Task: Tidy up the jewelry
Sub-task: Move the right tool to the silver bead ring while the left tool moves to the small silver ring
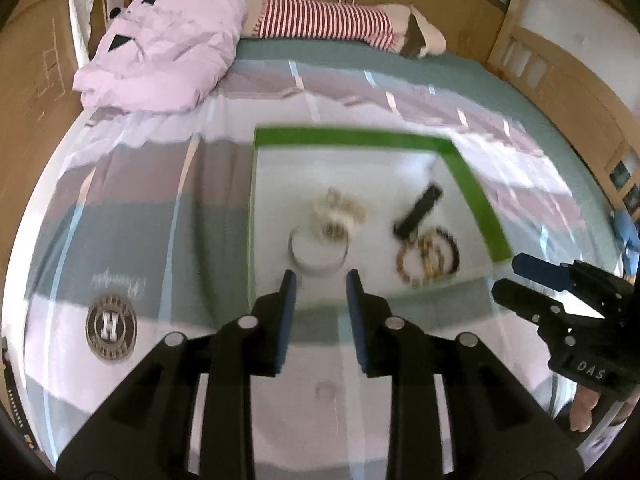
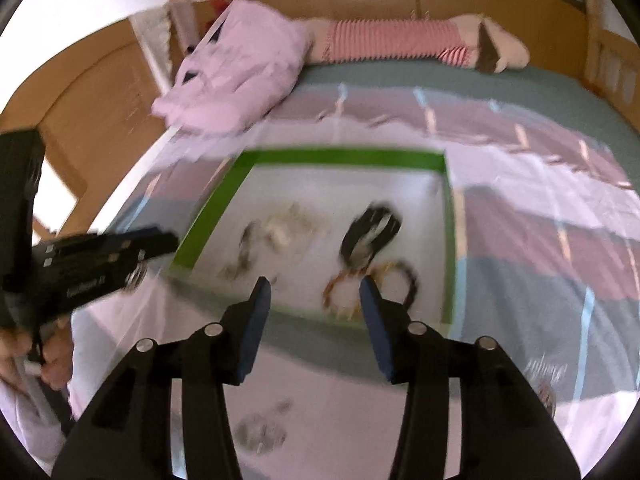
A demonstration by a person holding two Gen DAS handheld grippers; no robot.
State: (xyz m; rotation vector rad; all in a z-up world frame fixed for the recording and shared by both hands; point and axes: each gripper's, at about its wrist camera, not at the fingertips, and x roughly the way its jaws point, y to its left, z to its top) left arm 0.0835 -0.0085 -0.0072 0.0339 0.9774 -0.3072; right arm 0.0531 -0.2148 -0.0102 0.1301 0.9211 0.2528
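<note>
A wide bed (image 1: 500,92) with a striped sheet in grey, pink and white is filling most of the room in front of me. At its far end a crumpled pink blanket (image 1: 168,40) is lying, and next to it a long cushion with red and white stripes (image 1: 320,20) is resting against the wooden wall.

In the middle of the sheet a white tray with a green border (image 1: 356,136) is sitting. Inside the tray the jewelry is lying in two groups. On the left side a metal bangle (image 1: 316,256) is touching a pale, tangled pile of chains (image 1: 340,212). On the right side a black strap (image 1: 418,210) is lying tilted, and just beside it several beaded bracelets (image 1: 428,256), brown, yellow and black, are overlapping each other.

The person is holding the left gripper (image 1: 321,280) above the near edge of the tray, pointing toward the bangle. Its jaws are standing a little apart, with nothing between them. The right gripper (image 2: 315,288) is hovering over the near edge too, close to the beaded bracelets (image 2: 372,288). Its jaws are standing wider apart and are holding nothing. The right wrist view is blurred, so the small pieces there are not clear.
</note>
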